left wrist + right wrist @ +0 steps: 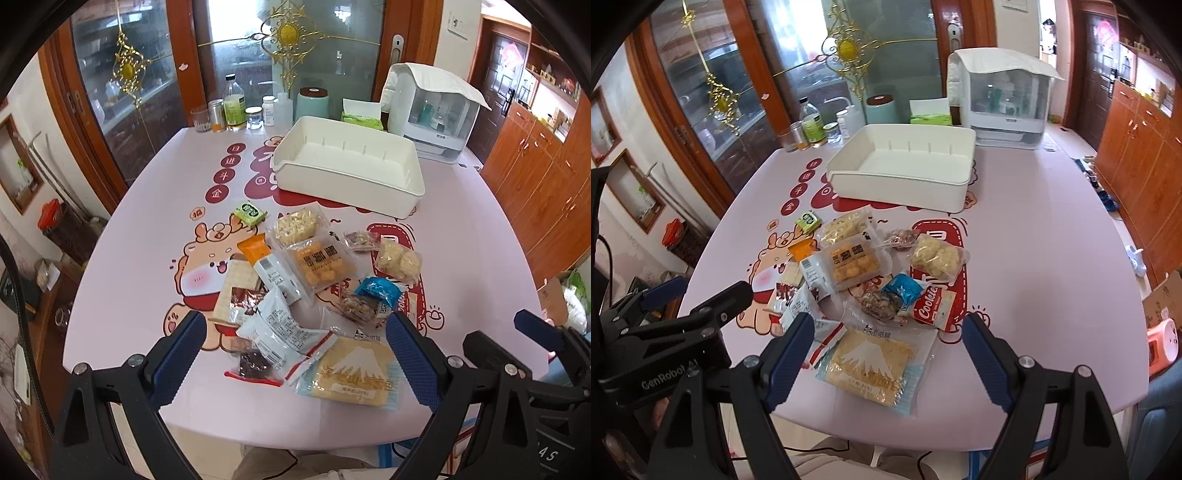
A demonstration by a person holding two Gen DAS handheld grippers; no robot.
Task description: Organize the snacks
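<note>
A: Pink worktop (147,229), printed with red and cartoon motifs. Location of snacks?

B: Heaped loosely at the near centre, all outside the white plastic bin (347,162). Bin interior bare, placed behind the heap, well apart from the near edge.

A: Items nearest the edge?

B: Mountain-print bread packet (870,363), lying flat, closest to the near edge. Just to its left, a white wrapper with printed text (275,332) over a dark red packet (255,363).

A: Further back?

B: Red Cookies pack (929,308) beside a blue foil wrapper (901,288) and a brown nut bar (877,304). Behind those, an orange-cube pastry pack (321,262), a pale puffed-rice pack (299,225), a lumpy cream-coloured bag (399,260), and a small green sachet (249,212) at the far left of the heap.

A: Left gripper (295,354) condition?

B: Jaws spread wide, blue pads on either side of the near part of the heap, raised over it. Nothing clamped, no contact visible.

A: Right gripper (888,350) condition?

B: Likewise spread wide, pads flanking the mountain-print bread packet from above, nothing held. Positioned just beside the left gripper, to its right.

A: Rear of worktop?

B: Bottles and jars (236,110), a mint canister (312,105), a tissue pack (362,114), a white lidded cabinet (432,110).
</note>
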